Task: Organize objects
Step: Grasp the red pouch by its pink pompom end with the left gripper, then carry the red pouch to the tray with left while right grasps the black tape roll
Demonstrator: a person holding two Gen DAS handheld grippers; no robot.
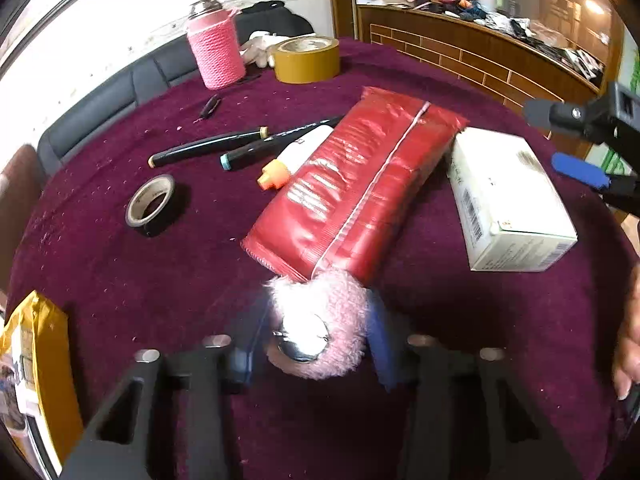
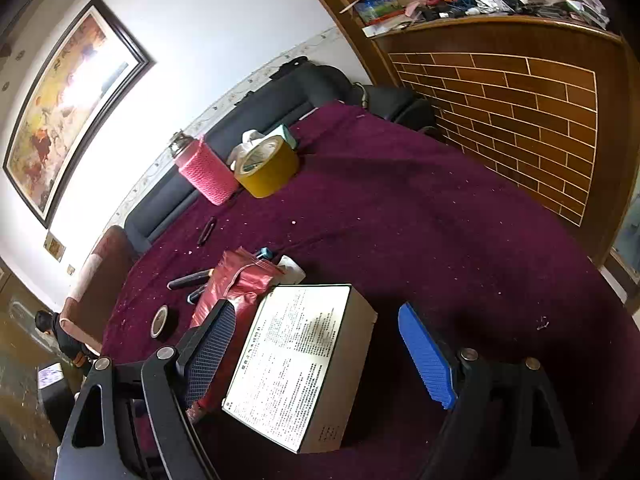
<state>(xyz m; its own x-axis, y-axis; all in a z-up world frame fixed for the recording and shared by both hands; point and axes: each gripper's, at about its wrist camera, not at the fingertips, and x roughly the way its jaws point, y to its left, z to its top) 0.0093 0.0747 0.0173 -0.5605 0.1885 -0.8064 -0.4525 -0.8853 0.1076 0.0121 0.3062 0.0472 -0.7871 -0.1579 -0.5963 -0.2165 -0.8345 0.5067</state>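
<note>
My left gripper (image 1: 316,332) is shut on a fuzzy pink object with a shiny metal end (image 1: 320,320), held just above the purple tablecloth (image 1: 120,280). In front of it lies a red plastic packet (image 1: 352,184). A white box (image 1: 508,200) lies right of the packet. My right gripper (image 2: 320,356) is open, its blue pads on either side of the white box (image 2: 296,364), and it shows at the right edge of the left wrist view (image 1: 580,168). Two black markers (image 1: 208,148), a glue bottle with an orange cap (image 1: 292,160) and a small black tape roll (image 1: 152,204) lie left of the packet.
A pink knit-covered bottle (image 1: 216,48) and a big yellow tape roll (image 1: 306,60) stand at the table's far side. A yellow packet (image 1: 36,364) lies at the near left edge. A dark sofa (image 2: 240,116) and a brick-patterned wooden counter (image 2: 520,120) border the table.
</note>
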